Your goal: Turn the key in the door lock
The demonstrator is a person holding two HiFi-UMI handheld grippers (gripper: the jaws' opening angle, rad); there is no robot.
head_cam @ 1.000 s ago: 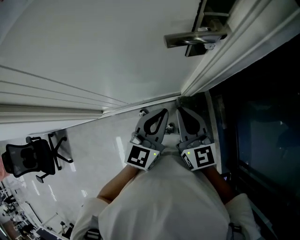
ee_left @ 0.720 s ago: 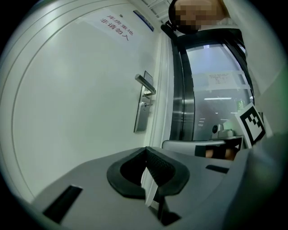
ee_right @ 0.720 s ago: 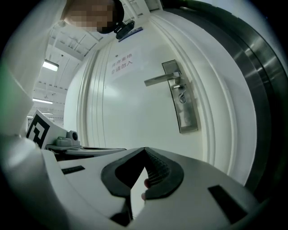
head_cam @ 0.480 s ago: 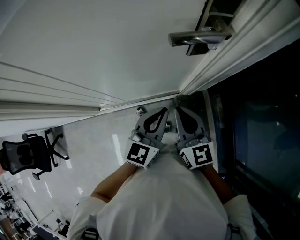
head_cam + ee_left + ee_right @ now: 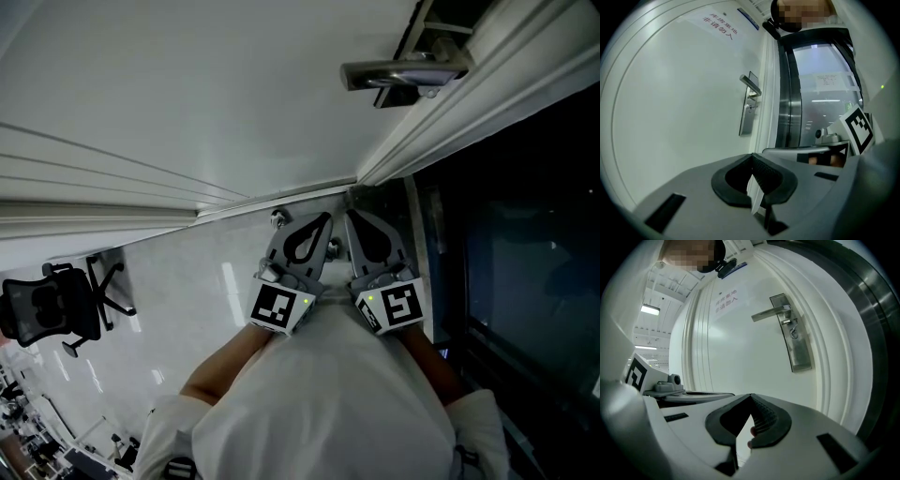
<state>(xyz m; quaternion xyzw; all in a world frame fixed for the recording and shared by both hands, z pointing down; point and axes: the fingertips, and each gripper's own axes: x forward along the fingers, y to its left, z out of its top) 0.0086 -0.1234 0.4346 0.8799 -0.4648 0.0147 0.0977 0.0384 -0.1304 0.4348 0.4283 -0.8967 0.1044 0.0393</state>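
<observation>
The white door (image 5: pixel 216 84) carries a steel lever handle (image 5: pixel 403 73) on a long lock plate (image 5: pixel 794 341). Below the lever a small key (image 5: pixel 792 333) with a ring sits in the lock; it also shows as a small key (image 5: pixel 750 108) in the left gripper view. My left gripper (image 5: pixel 327 219) and right gripper (image 5: pixel 349 217) hang side by side close to my body, well short of the lock. The left gripper (image 5: pixel 752 156) has its tips touching and holds nothing. So does the right gripper (image 5: pixel 750 396); both point at the door.
A dark glass panel (image 5: pixel 525 244) in a steel frame (image 5: pixel 786 93) borders the door on the right. A black office chair (image 5: pixel 52 314) stands on the glossy floor at the left. A printed notice (image 5: pixel 726 299) is stuck high on the door.
Only the head view has drifted a little, so the handle and chair shift slightly in the picture. Both grippers keep their places and stay shut.
</observation>
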